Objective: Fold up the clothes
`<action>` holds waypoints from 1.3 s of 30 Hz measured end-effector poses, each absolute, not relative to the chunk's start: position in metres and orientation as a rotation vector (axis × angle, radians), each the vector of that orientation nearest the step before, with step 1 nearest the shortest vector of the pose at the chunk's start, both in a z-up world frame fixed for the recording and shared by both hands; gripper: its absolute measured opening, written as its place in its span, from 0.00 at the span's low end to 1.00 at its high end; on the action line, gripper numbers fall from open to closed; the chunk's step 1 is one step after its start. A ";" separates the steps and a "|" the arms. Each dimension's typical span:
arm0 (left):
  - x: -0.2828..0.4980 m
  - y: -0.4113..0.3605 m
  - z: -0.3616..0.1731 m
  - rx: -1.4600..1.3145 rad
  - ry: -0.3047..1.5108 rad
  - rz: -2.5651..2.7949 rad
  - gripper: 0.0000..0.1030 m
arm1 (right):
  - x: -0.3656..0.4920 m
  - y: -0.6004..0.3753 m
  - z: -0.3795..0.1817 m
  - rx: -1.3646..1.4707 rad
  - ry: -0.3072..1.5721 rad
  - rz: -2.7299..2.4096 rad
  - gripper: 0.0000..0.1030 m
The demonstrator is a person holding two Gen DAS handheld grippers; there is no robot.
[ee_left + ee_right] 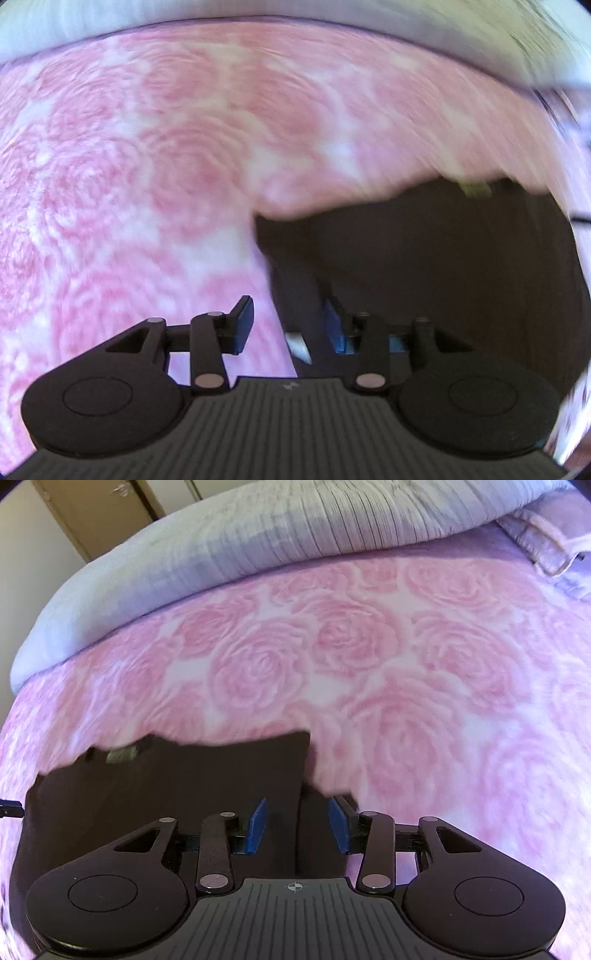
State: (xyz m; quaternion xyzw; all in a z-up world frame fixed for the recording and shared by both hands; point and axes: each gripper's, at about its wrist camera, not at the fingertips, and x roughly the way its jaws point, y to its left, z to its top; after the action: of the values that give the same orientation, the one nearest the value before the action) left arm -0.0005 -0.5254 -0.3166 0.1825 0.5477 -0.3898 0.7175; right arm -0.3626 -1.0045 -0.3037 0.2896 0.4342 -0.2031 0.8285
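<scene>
Dark garment point(166, 786): brown-black cloth lying flat on pink rose-patterned blanket point(369, 646).
Left gripper point(286, 321): fingers parted, garment edge between them, not pinched.
Right gripper point(297, 825): fingers parted over garment's corner, unclamped.

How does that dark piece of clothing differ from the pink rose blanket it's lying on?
The dark garment is plain and near black; the rose blanket is pink with a pale rose pattern. The garment is small with a ragged, bunched far edge; the blanket spreads smoothly across most of the view. The garment lies on top, the blanket underneath. Both are soft fabric.
</scene>
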 end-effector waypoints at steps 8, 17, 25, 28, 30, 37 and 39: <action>0.029 -0.537 -0.341 0.205 1.317 -0.815 0.07 | -0.339 -1.029 -0.335 0.740 0.950 -0.475 0.35; 0.015 -0.545 -0.310 0.247 1.149 -0.912 0.01 | -0.343 -1.025 -0.294 0.544 0.908 -0.521 0.02; 0.022 -0.552 -0.344 0.269 1.204 -0.866 0.03 | -0.336 -1.025 -0.321 0.527 0.948 -0.558 0.04; 0.019 -0.543 -0.337 0.280 1.191 -0.835 0.15 | -0.346 -1.024 -0.313 0.537 0.946 -0.608 0.22; 0.015 -0.531 -0.326 0.286 1.174 -0.811 0.17 | -0.357 -1.016 -0.301 0.526 0.943 -0.633 0.27; -0.078 -0.478 -0.266 0.570 1.033 -0.969 0.21 | -0.418 -0.930 -0.264 0.538 0.965 -0.549 0.32; -0.126 -0.462 -0.258 0.733 0.947 -1.089 0.21 | -0.436 -0.899 -0.262 0.527 1.003 -0.526 0.32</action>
State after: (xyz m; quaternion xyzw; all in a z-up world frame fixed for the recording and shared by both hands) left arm -0.1263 -0.4619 -0.2579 0.3279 0.4235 -0.4869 0.6900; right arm -0.4362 -0.8994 -0.2621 0.2467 0.4694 -0.2464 0.8113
